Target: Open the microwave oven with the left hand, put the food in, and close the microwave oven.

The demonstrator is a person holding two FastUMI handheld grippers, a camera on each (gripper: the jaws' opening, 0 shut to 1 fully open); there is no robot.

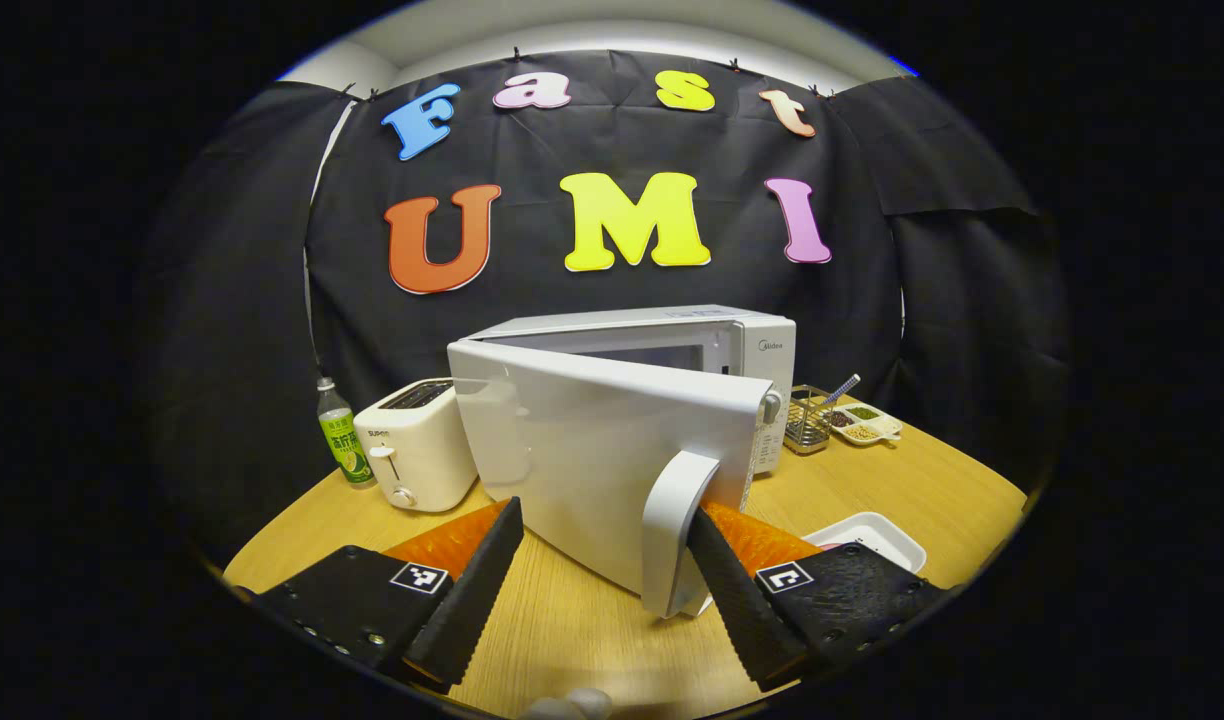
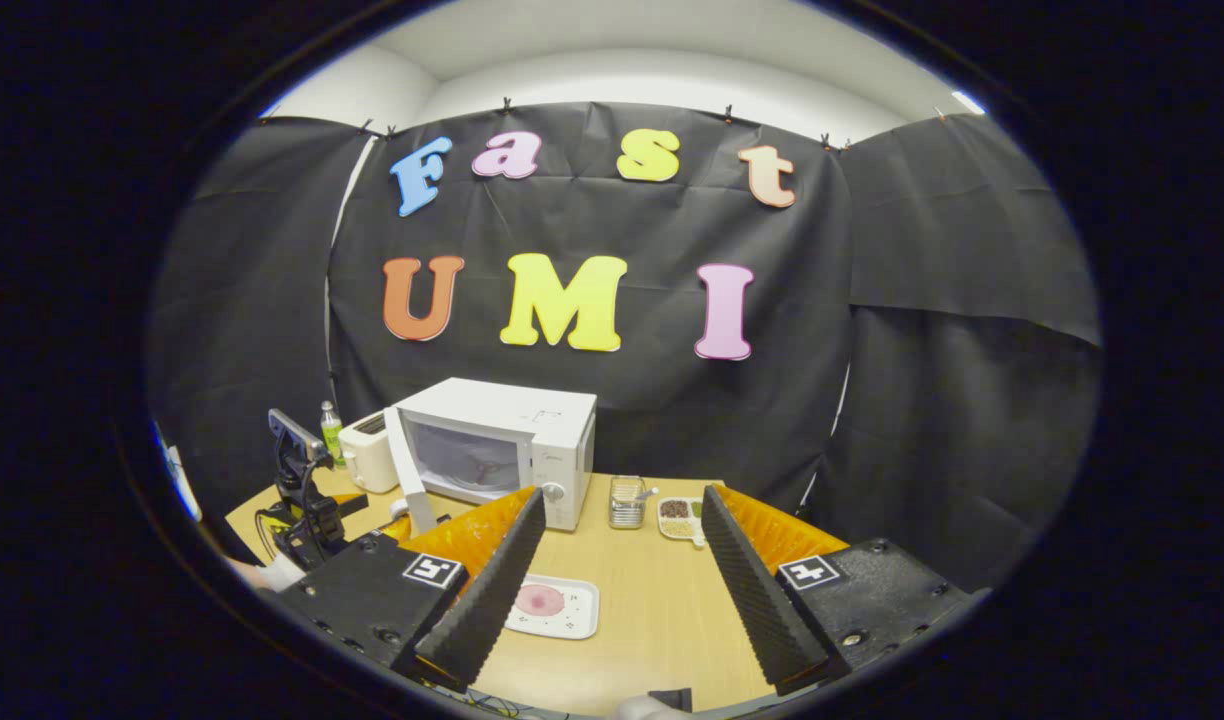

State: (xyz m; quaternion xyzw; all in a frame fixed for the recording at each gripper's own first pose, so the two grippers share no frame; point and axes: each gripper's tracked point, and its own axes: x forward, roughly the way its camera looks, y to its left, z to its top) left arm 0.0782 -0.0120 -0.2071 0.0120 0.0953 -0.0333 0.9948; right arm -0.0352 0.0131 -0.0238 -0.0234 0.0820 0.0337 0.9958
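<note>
Before the microwave (image 1: 662, 350), door (image 1: 592, 450) ajar, handle (image 1: 677, 530) between spread left gripper (image 1: 607, 580) fingers; right gripper (image 2: 622, 580) released above plate (image 2: 557, 607).

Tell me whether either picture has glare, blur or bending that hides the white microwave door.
Left gripper view: the white microwave door is sharp and evenly lit, slightly bowed by the fisheye lens, with no strong glare. Right gripper view: the same door is small, edge-on, still crisp; the wooden table curves.

Booth wall (image 2: 612, 420): black cloth, clipped along top. Ceiling (image 2: 652, 70): white, lit. Table (image 2: 662, 610): light wood.
</note>
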